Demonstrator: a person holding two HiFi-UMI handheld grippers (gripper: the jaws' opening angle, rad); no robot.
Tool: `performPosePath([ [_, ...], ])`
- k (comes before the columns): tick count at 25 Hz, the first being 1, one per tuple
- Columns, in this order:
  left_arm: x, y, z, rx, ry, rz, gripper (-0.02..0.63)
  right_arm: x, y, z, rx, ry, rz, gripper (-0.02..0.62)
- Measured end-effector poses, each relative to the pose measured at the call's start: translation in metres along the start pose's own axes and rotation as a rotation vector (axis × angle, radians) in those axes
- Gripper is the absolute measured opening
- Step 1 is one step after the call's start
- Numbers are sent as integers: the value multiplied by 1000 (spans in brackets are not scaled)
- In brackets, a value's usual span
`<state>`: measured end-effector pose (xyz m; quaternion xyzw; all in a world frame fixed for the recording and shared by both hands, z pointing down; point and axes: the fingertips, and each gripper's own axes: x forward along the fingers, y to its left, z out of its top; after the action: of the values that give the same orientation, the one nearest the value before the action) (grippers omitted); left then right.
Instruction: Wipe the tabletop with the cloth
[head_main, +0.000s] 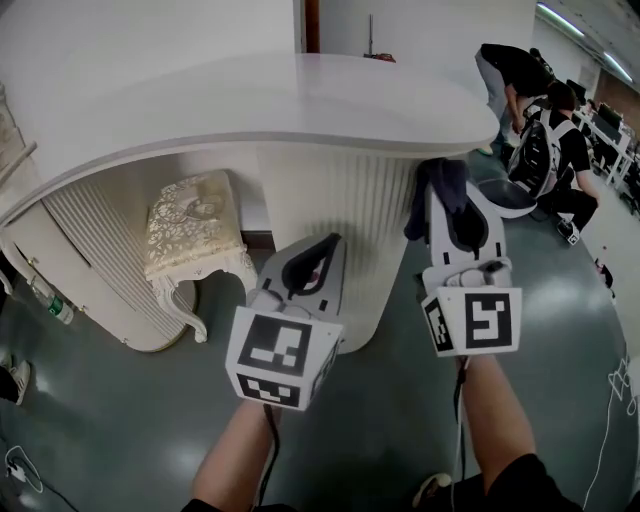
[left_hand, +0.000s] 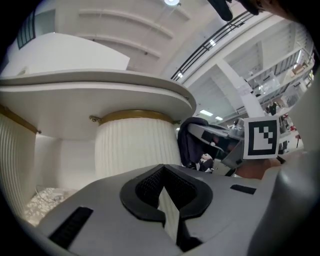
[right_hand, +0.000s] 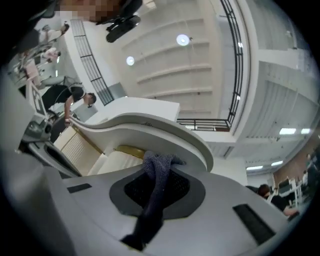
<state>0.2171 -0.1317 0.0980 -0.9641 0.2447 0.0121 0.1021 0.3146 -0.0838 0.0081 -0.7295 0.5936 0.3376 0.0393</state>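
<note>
The white curved tabletop (head_main: 300, 100) lies ahead and above both grippers, resting on a ribbed white pedestal (head_main: 330, 205). My right gripper (head_main: 450, 188) is just below the table's front right edge, shut on a dark blue-grey cloth (head_main: 438, 185) that bunches at the jaw tips and hangs down to the left. The right gripper view shows the cloth (right_hand: 156, 177) pinched between the jaws, under the tabletop (right_hand: 145, 122). My left gripper (head_main: 333, 242) is lower, in front of the pedestal, shut with nothing in it. From the left gripper view the cloth (left_hand: 187, 145) shows on the right.
An ornate cushioned stool (head_main: 190, 225) stands under the table at the left. A bottle (head_main: 50, 300) sits by the left base. People (head_main: 550, 130) and a chair (head_main: 505, 198) are at the back right. The floor is dark grey.
</note>
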Motion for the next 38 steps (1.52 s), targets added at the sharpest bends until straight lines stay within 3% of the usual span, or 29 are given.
performPosePath([
  [3,-5,7,4,69,-3,12,8,13,10,4,-60,-47,29,26],
  [8,-17,17,2,63,-16,13,8,28,12,3,98,-72,49,26],
  [13,-17,18,-4,43,-50,0,8,27,13,-6,96,-70,38,26],
  [18,-10,14,-30,91,-19,-8,8,25,29,-14,40,-74,123,26],
  [38,6,1,-62,23,-30,-54,8,-7,56,-67,67,-10,310,26],
])
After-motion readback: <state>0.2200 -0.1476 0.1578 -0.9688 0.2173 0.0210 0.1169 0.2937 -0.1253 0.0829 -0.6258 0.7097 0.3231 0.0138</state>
